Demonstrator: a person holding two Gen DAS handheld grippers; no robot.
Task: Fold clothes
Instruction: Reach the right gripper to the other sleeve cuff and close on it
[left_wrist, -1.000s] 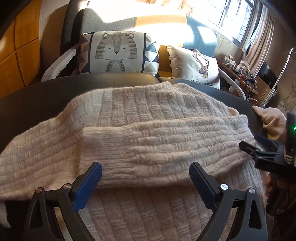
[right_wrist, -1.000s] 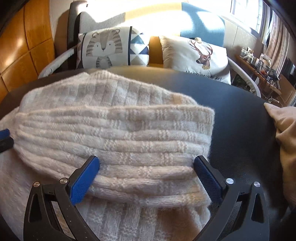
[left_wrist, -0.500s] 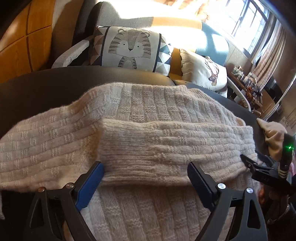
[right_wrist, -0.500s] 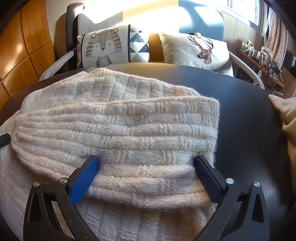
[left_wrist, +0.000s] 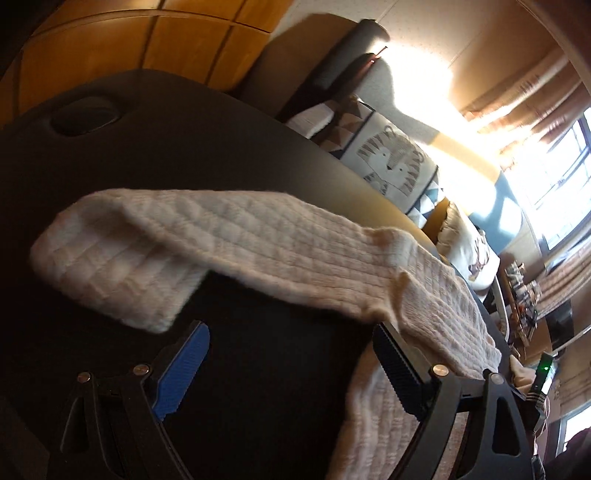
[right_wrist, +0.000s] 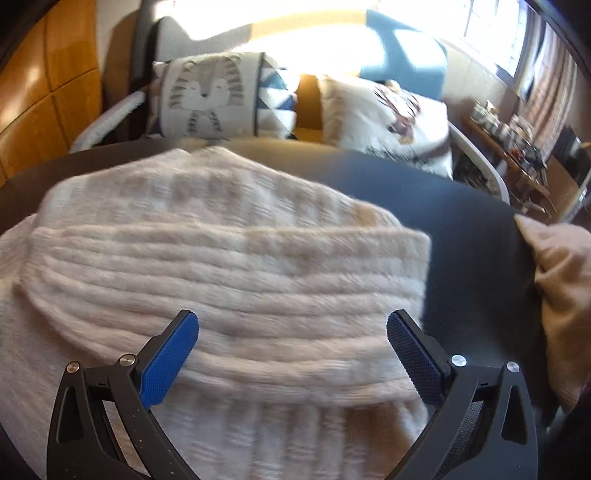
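A cream knitted sweater (right_wrist: 229, 280) lies on a dark table (right_wrist: 469, 236), one sleeve folded across its body. In the left wrist view the other sleeve (left_wrist: 192, 243) stretches out to the left over the bare table (left_wrist: 155, 155), its cuff doubled over. My left gripper (left_wrist: 291, 365) is open and empty, tilted, above the table just in front of that sleeve. My right gripper (right_wrist: 291, 350) is open and empty over the folded sleeve near the sweater's front.
A tan garment (right_wrist: 561, 280) lies at the table's right edge. Behind the table is a sofa with a tiger cushion (right_wrist: 210, 96) and a deer cushion (right_wrist: 388, 122). Wooden panels (left_wrist: 122, 48) stand at left. A round recess (left_wrist: 85, 116) is in the table's far left.
My left gripper has swung left and tilted, from over the sweater's body to the outstretched left sleeve. My right gripper has pulled back slightly and stays open.
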